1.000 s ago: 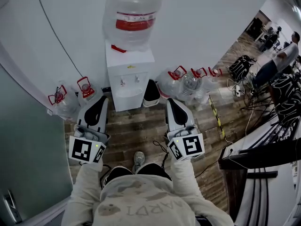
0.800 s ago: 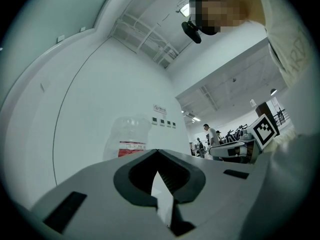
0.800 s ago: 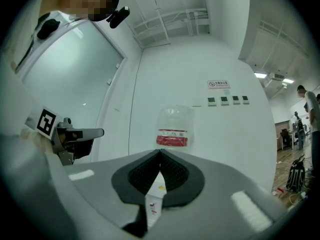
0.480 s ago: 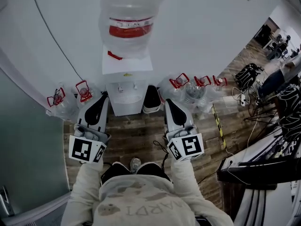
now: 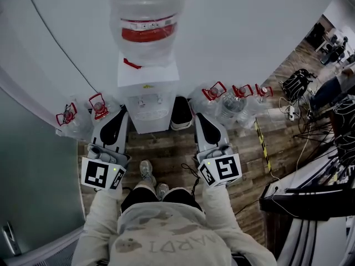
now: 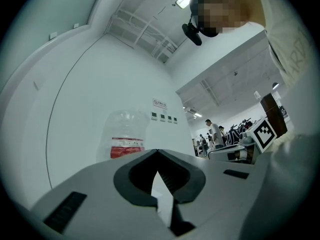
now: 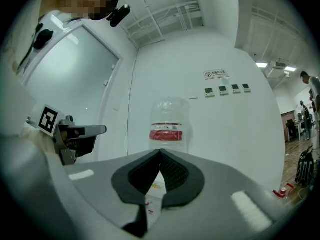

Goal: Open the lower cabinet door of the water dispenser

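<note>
Both grippers are out in front of me, one on each side of the water dispenser (image 5: 147,87), neither touching it. My left gripper (image 5: 117,115) has its fingers together, tips meeting, nothing between them; its own view shows the same (image 6: 157,152). My right gripper (image 5: 199,118) is also closed tip to tip and empty, again confirmed in its own view (image 7: 160,152).

The dispenser is white and stands against the white wall (image 5: 233,32), straight ahead of me, between the two grippers. The big clear bottle with a red label (image 5: 145,24) sits upside down on top of it, and both gripper views see that bottle just above the jaw tips. The lower cabinet door (image 5: 151,125) is the front panel under the taps. From this steep angle I only get a sliver of it; it looks closed, but I'm not sure.

A black bin (image 5: 180,112) sits just beside the dispenser on its right. Spare bottles with red handles stand on the floor on the left (image 5: 99,105) and right (image 5: 222,101). My shoe (image 5: 146,172) is on the wood floor (image 5: 166,148).
</note>
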A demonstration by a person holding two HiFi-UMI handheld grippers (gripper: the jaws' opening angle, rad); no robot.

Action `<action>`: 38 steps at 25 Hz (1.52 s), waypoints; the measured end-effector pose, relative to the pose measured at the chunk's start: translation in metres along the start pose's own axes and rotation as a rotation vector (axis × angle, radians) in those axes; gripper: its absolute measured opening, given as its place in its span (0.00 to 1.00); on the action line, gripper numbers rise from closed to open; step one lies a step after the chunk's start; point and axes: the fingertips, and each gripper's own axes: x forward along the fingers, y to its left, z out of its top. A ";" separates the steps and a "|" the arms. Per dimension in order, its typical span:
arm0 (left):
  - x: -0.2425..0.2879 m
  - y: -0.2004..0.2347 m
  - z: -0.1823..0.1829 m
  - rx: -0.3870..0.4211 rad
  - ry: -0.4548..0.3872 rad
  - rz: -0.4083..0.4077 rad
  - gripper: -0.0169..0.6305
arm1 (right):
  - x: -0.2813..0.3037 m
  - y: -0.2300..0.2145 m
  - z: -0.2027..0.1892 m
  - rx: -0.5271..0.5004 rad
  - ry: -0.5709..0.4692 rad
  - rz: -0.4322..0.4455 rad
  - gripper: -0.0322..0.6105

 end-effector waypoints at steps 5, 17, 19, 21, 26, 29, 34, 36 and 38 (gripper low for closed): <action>0.017 0.009 -0.009 -0.013 0.006 -0.009 0.03 | 0.016 -0.009 -0.005 -0.009 0.012 -0.005 0.06; 0.051 0.054 -0.032 -0.024 0.027 -0.004 0.03 | 0.075 -0.023 -0.019 -0.004 0.037 -0.011 0.06; 0.056 0.062 -0.037 -0.027 0.033 -0.002 0.03 | 0.085 -0.025 -0.023 -0.001 0.044 -0.010 0.06; 0.062 0.069 -0.043 -0.031 0.043 -0.002 0.03 | 0.096 -0.027 -0.029 0.001 0.055 -0.009 0.06; 0.073 0.088 -0.064 -0.049 0.074 0.000 0.03 | 0.119 -0.031 -0.049 0.022 0.088 -0.015 0.06; 0.075 0.097 -0.079 -0.062 0.096 0.003 0.03 | 0.129 -0.030 -0.062 0.030 0.110 -0.015 0.06; 0.080 0.109 -0.103 -0.091 0.136 0.009 0.03 | 0.141 -0.032 -0.086 0.051 0.154 -0.021 0.06; 0.081 0.114 -0.113 -0.100 0.148 0.009 0.03 | 0.145 -0.032 -0.096 0.054 0.173 -0.023 0.06; 0.083 0.120 -0.122 -0.107 0.155 0.009 0.03 | 0.150 -0.032 -0.106 0.066 0.182 -0.030 0.06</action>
